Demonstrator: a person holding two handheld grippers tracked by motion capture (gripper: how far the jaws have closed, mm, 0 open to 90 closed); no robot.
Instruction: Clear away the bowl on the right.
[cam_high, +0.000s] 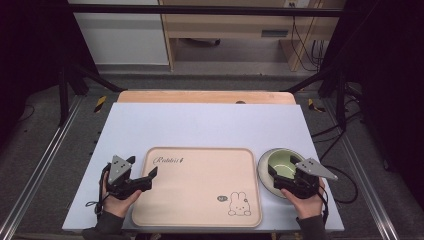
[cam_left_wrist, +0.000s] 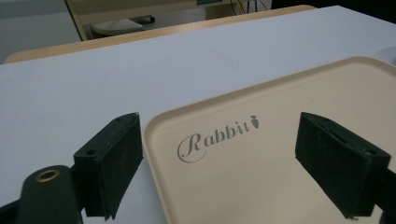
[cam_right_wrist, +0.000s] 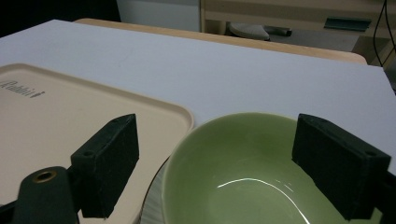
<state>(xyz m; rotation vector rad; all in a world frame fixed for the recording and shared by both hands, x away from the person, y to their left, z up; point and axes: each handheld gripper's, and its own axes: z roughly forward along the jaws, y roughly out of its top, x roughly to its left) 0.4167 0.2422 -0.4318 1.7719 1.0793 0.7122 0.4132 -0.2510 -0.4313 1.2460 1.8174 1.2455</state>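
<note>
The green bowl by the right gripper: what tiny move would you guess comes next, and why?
Probably the right gripper eases down and shuts on the green bowl. Its jaws stand open on either side of the bowl, not yet gripping, and the bowl sits on a plate beside the empty Rabbit tray.

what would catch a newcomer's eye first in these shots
Most likely the big beige tray, printed with "Rabbit" and a cartoon bunny, lying in the middle of the white table. Next, the green bowl on a pale plate just right of the tray, with the right gripper open over it. The left gripper, also open, straddles the tray's near left corner.
</note>
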